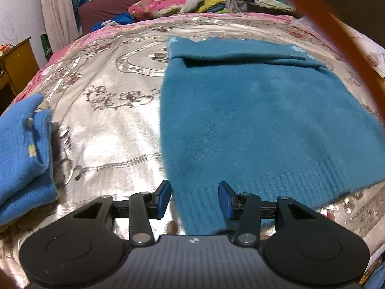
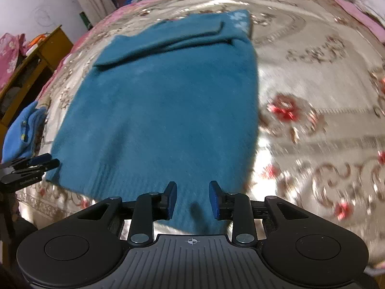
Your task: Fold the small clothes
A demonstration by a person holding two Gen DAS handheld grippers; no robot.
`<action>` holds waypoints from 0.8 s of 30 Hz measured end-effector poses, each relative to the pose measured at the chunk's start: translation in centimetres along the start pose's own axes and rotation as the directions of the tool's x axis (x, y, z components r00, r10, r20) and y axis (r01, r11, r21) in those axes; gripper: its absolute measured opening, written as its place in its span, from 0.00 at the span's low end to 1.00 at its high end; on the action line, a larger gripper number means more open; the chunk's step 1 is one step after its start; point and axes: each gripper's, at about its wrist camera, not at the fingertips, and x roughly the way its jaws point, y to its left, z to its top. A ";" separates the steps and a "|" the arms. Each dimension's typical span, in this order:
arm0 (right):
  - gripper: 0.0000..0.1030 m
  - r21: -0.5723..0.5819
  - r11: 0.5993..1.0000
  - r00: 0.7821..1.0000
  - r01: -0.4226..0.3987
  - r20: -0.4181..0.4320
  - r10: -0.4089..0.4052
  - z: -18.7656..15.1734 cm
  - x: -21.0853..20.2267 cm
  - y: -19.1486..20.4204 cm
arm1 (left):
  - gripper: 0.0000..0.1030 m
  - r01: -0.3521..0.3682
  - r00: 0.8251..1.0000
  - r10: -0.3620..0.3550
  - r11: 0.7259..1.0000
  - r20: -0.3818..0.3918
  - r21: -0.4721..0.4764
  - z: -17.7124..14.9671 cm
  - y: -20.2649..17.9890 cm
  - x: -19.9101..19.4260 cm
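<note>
A teal fuzzy sweater (image 1: 252, 110) lies flat on the bed, its sleeves folded across the top and its ribbed hem nearest me. It also shows in the right wrist view (image 2: 168, 110). My left gripper (image 1: 195, 198) is open, its jaws astride the hem's left corner. My right gripper (image 2: 192, 198) is open, its jaws astride the hem near its right corner. The left gripper also shows at the left edge of the right wrist view (image 2: 36, 165), beside the hem's other corner.
A folded light blue knit garment (image 1: 21, 159) lies on the bed to the left, also in the right wrist view (image 2: 21, 130). The silver and pink floral bedspread (image 1: 103, 110) covers the bed. A wooden cabinet (image 2: 36, 57) stands at the left. Pillows (image 1: 163, 4) are piled at the back.
</note>
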 end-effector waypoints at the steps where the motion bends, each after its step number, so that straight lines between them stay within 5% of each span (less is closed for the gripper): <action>1: 0.30 0.009 1.000 1.000 0.004 -0.002 -0.004 -0.3 -0.1 -0.3 | 0.49 -0.001 1.000 0.001 1.000 0.003 -0.009 -0.1 0.2 -0.1; 18: 0.37 0.118 0.993 0.999 -0.031 -0.037 0.036 -1.8 1.6 -3.2 | 0.58 0.039 0.998 -0.043 0.994 -0.038 -0.104 -0.6 2.5 1.3; 24: 0.38 0.147 0.988 0.998 -0.052 -0.014 0.055 -1.9 1.7 -3.7 | 0.57 0.103 0.993 -0.110 0.985 -0.040 -0.137 -0.5 2.2 1.6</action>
